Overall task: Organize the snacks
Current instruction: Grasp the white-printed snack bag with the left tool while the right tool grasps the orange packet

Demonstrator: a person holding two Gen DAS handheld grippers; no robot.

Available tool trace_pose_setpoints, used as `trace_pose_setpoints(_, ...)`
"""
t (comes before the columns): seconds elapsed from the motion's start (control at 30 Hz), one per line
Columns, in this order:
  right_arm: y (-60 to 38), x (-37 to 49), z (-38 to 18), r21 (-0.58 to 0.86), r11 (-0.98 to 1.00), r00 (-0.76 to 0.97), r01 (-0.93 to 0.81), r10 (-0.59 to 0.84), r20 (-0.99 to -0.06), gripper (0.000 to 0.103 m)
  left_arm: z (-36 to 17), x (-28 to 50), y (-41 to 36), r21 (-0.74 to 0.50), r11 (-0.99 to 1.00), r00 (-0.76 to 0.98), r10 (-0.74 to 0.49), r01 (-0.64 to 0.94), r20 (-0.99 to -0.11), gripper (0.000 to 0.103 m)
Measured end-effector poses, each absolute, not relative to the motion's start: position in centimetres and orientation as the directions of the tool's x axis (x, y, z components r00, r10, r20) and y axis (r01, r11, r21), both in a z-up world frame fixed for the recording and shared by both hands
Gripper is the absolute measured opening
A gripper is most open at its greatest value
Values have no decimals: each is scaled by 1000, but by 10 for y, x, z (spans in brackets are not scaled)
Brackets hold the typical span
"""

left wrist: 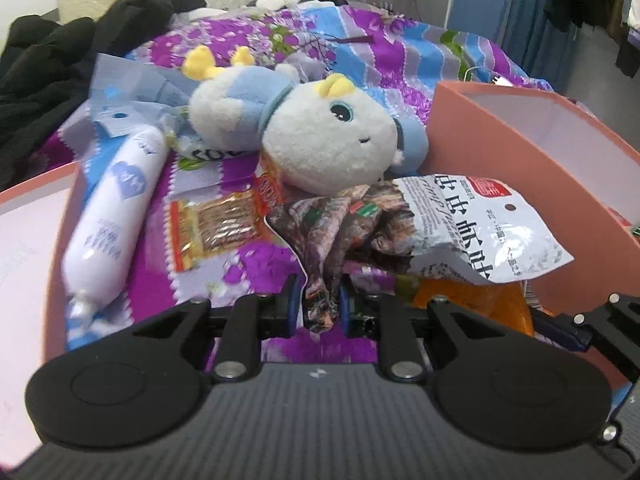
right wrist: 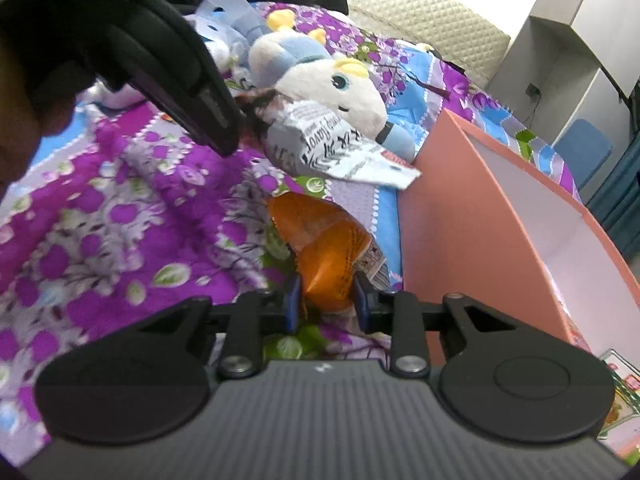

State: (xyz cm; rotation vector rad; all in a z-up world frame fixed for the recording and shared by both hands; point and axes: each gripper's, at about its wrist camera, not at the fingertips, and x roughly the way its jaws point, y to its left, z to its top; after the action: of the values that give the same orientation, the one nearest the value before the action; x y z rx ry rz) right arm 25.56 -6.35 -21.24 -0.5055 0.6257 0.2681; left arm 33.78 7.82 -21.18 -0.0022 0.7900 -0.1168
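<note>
My left gripper (left wrist: 318, 306) is shut on the crumpled end of a silver and brown snack bag (left wrist: 460, 224), which hangs just above the bedspread. The same snack bag (right wrist: 340, 148) shows in the right wrist view, held by the left gripper (right wrist: 224, 128) at the upper left. My right gripper (right wrist: 326, 302) is shut on an orange snack packet (right wrist: 324, 248) beside the pink box (right wrist: 460, 220). That orange packet (left wrist: 476, 304) peeks out under the silver bag. A white sausage-shaped pack (left wrist: 116, 208) and a clear packet of brown sticks (left wrist: 220, 228) lie on the bed.
A white and blue plush toy (left wrist: 320, 136) lies behind the snacks. The pink box (left wrist: 520, 160) stands open at the right, white inside. A pink lid (left wrist: 36, 240) lies at the left. Black clothes (left wrist: 80, 40) are heaped at the far left of the purple floral bedspread (right wrist: 100, 220).
</note>
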Motion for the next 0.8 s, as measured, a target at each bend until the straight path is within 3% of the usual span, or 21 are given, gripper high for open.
trace_pose_setpoints(0.3, -73, 205, -198, -381, 823, 786, -422, 123, -606, 30, -196, 252, 96, -57, 998, 691, -51, 14, -721, 23)
trace_pose_setpoints(0.8, -82, 159, -201, -344, 802, 744, -488, 175, -645, 31, -212, 147, 124, -53, 968, 571, 99, -243, -815, 23)
